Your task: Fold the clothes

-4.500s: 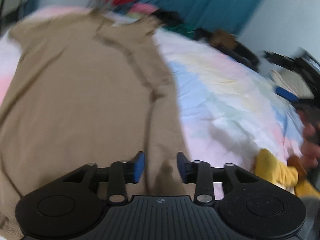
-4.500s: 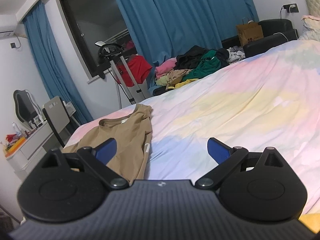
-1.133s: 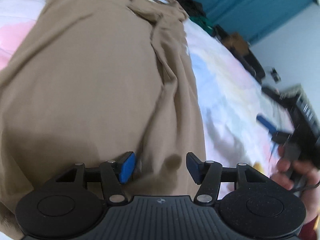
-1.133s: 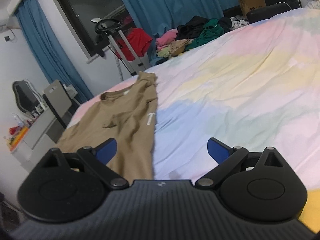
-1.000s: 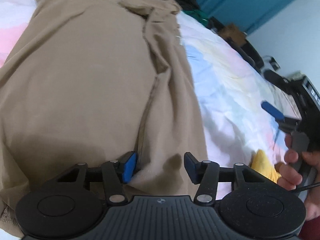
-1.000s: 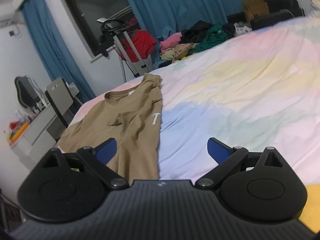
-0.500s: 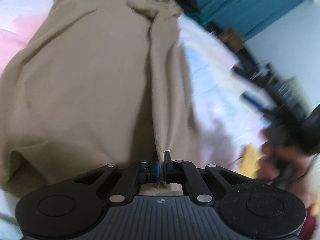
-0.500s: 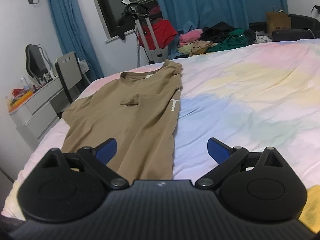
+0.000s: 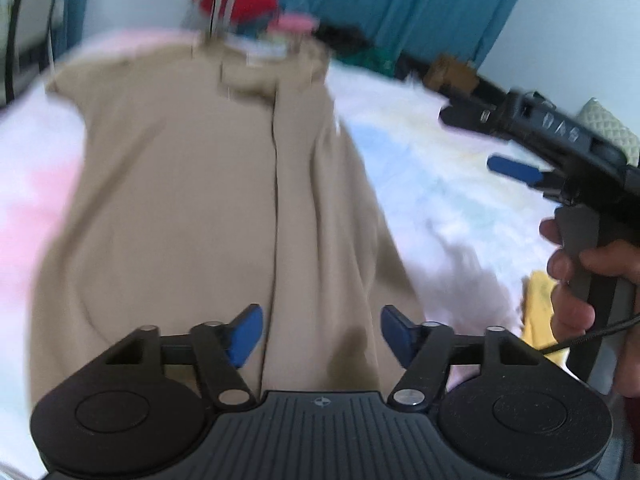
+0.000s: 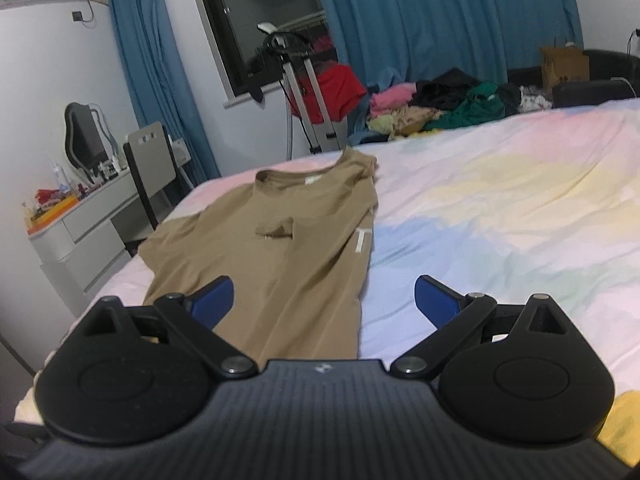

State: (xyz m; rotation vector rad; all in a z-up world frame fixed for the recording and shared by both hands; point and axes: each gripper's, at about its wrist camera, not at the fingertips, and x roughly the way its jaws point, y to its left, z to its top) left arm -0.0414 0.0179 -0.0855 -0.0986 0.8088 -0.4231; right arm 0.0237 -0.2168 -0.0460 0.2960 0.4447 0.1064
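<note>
A tan T-shirt (image 9: 208,208) lies flat on the pastel bedsheet (image 9: 432,168), its right side folded inward along a lengthwise crease. My left gripper (image 9: 322,330) is open just above the shirt's near hem, over the folded strip, holding nothing. In the right wrist view the same shirt (image 10: 288,248) lies ahead with its collar far away. My right gripper (image 10: 324,300) is open and empty above the shirt's near right edge. It also shows in the left wrist view (image 9: 516,170), held in a hand to the right of the shirt.
A yellow garment (image 9: 540,312) lies on the bed near the right hand. A pile of clothes (image 10: 440,108) sits beyond the bed's far edge by the blue curtains. A chair (image 10: 150,156) and white desk (image 10: 76,220) stand left of the bed.
My left gripper was shut on the shirt's hem half a second ago and has opened, letting it go. The right gripper has swung left toward the shirt and stayed open.
</note>
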